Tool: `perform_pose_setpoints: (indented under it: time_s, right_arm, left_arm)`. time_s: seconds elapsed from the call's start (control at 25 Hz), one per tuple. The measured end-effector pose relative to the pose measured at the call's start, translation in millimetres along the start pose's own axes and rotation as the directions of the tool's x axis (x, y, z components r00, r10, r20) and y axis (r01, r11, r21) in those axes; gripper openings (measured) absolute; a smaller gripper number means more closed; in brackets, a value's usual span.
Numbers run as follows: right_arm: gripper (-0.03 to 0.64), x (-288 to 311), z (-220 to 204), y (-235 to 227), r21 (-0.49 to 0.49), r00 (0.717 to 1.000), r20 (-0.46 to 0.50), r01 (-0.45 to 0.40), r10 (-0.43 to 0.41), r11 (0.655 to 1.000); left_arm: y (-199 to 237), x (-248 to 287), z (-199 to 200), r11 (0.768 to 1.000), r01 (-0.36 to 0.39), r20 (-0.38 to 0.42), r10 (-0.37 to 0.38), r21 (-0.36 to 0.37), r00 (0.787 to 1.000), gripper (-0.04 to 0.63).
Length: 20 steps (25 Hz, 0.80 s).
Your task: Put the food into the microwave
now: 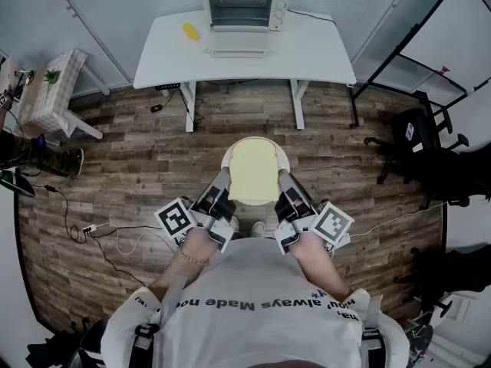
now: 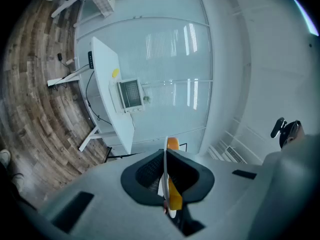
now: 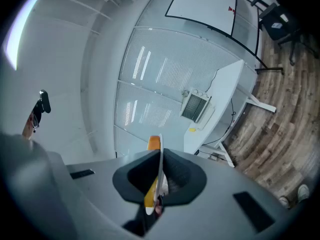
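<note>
The scene is taken from head height, steeply downward over the person's shoulders. The plate (image 1: 225,159) is seen close below, the white table (image 1: 322,52) and microwave (image 1: 238,10) far off at the top edge. The left gripper view is aimed along its jaws and rolled sideways, with the plate edge-on and very near. The right gripper view is set likewise, rolled the opposite way. Table, microwave and wooden floor (image 1: 115,175) are shared by all three views

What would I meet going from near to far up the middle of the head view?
First the white round plate carrying flat pale yellow food → white rectangular table → silver box-shaped microwave.
</note>
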State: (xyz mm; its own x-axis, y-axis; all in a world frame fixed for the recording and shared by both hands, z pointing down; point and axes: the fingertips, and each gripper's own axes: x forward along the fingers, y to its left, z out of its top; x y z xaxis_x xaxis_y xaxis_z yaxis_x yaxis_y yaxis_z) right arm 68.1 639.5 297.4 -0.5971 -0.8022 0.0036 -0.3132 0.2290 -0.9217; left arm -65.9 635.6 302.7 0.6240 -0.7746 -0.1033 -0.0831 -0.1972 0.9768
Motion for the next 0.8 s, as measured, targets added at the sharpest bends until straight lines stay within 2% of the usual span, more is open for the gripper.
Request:
perform_pose_setpoints:
  time_s: [0.4, 0.8]
  right_arm:
    - [0.025, 5.9, -4.7, 1.9, -0.009, 1.0, -0.002, 0.01, -0.011, 1.0]
    - [0.025, 32.2, -43.3, 12.4, -0.005, 1.0, -0.007, 0.018, -0.018, 1.0]
  left_arm:
    - [1.9, -3.7, 6.8, 1.0, 0.0, -0.002, 0.0, -0.008, 1.0, 0.018]
    - [12.0, -36.5, 40.2, 1.0, -0.006, -0.004, 0.006, -0.018, 1.0, 0.018]
